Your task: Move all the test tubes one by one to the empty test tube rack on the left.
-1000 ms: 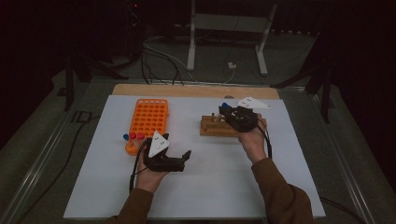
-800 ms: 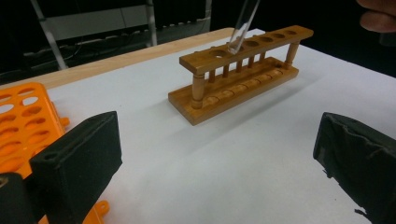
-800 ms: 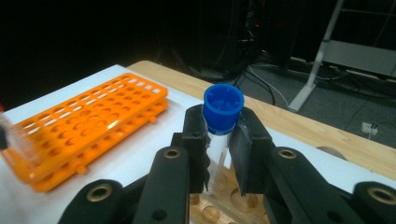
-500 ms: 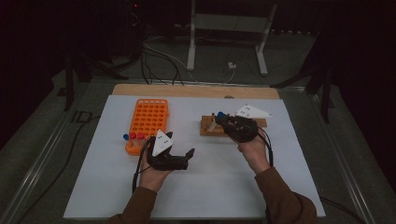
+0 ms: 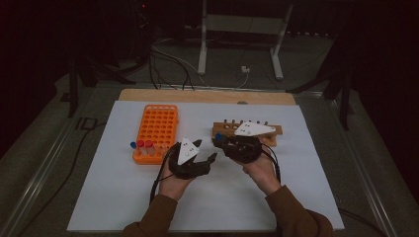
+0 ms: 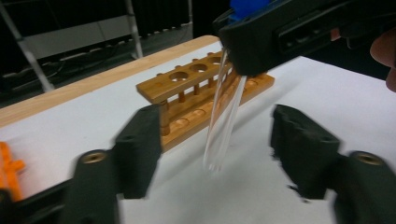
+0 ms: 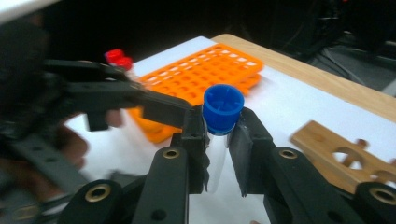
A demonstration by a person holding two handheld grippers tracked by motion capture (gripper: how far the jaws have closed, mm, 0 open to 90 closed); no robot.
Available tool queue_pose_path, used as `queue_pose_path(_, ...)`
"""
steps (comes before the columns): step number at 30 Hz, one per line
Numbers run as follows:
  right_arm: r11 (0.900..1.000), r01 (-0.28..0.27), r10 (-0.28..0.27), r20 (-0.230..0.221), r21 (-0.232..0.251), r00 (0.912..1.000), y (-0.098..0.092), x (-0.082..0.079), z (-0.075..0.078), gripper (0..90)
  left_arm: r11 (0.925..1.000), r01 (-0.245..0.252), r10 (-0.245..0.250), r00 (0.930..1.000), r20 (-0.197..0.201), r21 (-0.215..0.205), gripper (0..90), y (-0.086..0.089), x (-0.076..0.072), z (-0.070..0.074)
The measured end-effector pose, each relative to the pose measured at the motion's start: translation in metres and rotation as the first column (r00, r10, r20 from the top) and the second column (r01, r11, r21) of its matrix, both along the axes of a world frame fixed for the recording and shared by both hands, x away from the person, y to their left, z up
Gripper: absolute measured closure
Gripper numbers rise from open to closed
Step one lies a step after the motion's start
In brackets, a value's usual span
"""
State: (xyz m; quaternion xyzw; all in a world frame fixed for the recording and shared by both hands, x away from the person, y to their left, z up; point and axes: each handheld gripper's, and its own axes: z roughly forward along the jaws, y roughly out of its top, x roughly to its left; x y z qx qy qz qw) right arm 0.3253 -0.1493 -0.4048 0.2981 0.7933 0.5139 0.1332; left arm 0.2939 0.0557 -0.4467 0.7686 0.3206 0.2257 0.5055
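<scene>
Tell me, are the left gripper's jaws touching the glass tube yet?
Apart. In the left gripper view the tube hangs between the left gripper jaws, which have just been closing, with white table showing on both sides.

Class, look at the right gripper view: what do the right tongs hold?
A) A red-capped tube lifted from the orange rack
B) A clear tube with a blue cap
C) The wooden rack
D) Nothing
B: in the right gripper view, the right tongs are closed on a clear tube with a blue cap, held upright just below the cap, with the orange rack behind it and the wooden rack off to the side.
</scene>
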Motion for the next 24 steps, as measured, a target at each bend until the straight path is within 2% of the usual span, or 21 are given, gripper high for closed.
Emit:
queue_pose_path(3,1.000,-0.029,0.029,-0.010,-0.012,0.9995,0.0058,-0.0045,0.0012,76.6,0.9998,0.021,-0.021,0.9997,0.010,0.006,53.0,-0.0011,-0.0012,0.0008)
queue_pose_path(7,0.999,-0.048,0.048,-0.018,-0.021,0.9987,0.0088,-0.0063,0.0005,76.6,0.9992,0.039,-0.039,0.9992,0.010,0.013,65.1,0.0001,-0.0016,0.0010)
queue_pose_path(8,0.999,-0.048,0.048,-0.018,-0.021,0.9987,0.0088,-0.0063,0.0005,76.6,0.9989,0.043,-0.043,0.9990,0.009,0.016,65.1,0.0005,-0.0016,0.0010)
queue_pose_path(11,0.998,-0.061,0.060,-0.022,-0.029,0.9979,0.0105,-0.0068,-0.0007,76.6,0.9981,0.060,-0.060,0.9981,0.013,0.013,73.3,0.0018,-0.0022,0.0015)
queue_pose_path(17,0.997,-0.065,0.064,-0.023,-0.031,0.9977,0.0095,-0.0066,-0.0011,75.8,0.9976,0.067,-0.067,0.9977,0.013,0.017,76.6,0.0004,-0.0026,0.0007)
queue_pose_path(23,0.997,-0.076,0.076,-0.011,0.008,0.9970,0.0019,-0.0072,0.0031,45.2,0.9989,0.046,-0.046,0.9989,0.010,0.012,76.7,0.0060,0.0002,0.0015)
queue_pose_path(24,0.997,-0.076,0.076,-0.011,0.008,0.9970,0.0019,-0.0072,0.0031,45.2,0.9990,0.043,-0.044,0.9990,0.011,0.013,76.7,0.0082,0.0006,0.0022)
